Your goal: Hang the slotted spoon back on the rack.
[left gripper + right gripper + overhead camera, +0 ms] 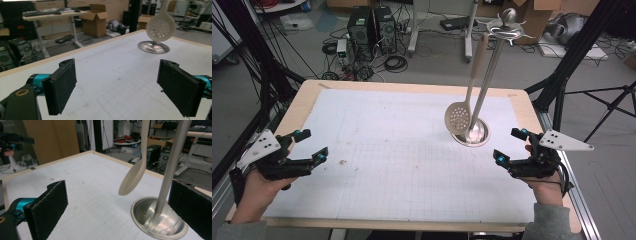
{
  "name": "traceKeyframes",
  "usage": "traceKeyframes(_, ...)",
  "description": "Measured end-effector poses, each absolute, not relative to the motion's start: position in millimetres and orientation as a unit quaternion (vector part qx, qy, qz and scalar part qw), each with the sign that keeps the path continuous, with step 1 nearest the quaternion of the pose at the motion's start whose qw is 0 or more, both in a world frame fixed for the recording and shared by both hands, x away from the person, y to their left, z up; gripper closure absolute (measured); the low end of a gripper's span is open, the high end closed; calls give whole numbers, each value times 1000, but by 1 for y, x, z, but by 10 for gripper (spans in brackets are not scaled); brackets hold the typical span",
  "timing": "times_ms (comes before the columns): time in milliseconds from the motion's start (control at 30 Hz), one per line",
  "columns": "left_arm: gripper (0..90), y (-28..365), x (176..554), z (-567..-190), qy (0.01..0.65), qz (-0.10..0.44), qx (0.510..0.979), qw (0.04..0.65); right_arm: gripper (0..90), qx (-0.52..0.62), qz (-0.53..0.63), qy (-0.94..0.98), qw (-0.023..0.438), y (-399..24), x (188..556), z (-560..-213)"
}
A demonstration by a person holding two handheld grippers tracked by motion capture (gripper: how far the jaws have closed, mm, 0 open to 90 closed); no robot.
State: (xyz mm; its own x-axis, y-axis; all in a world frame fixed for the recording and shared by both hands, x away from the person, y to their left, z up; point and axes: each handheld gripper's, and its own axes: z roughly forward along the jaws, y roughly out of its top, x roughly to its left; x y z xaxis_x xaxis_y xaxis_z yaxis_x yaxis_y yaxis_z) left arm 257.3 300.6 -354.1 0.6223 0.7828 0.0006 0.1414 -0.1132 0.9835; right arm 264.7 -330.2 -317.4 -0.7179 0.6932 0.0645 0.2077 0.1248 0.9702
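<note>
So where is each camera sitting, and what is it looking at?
High view: above the person's side, facing forward and down on the table; both hands and claws show, left claw, right claw.
Left gripper view: rides the left claw, facing the slotted spoon.
Right gripper view: rides the right claw, facing the stand.
All three share the hanging spoon and the stand's round base.

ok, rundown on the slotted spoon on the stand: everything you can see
The slotted spoon is pale beige, plastic-looking, with a round perforated bowl and a long straight handle. It hangs bowl-down from a hook at the top of the metal utensil stand, its bowl just above the stand's round base, apparently clear of it. It sits at the table's far right. Both tongs are open and well away from it.
</note>
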Motion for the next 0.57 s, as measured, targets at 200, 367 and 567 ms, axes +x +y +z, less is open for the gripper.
traceKeyframes(200, 165, 322, 259, -363, 381, 301, 669, 563, 14, 319, 602, 700, 215, -341, 263, -319)
traceKeyframes(367, 165, 324, 259, -363, 390, 304, 662, 564, 14, 324, 609, 689, 222, -348, 262, -322)
traceKeyframes(567, 165, 320, 260, -363, 382, 308, 666, 561, 14, 326, 611, 687, 220, -348, 262, -324)
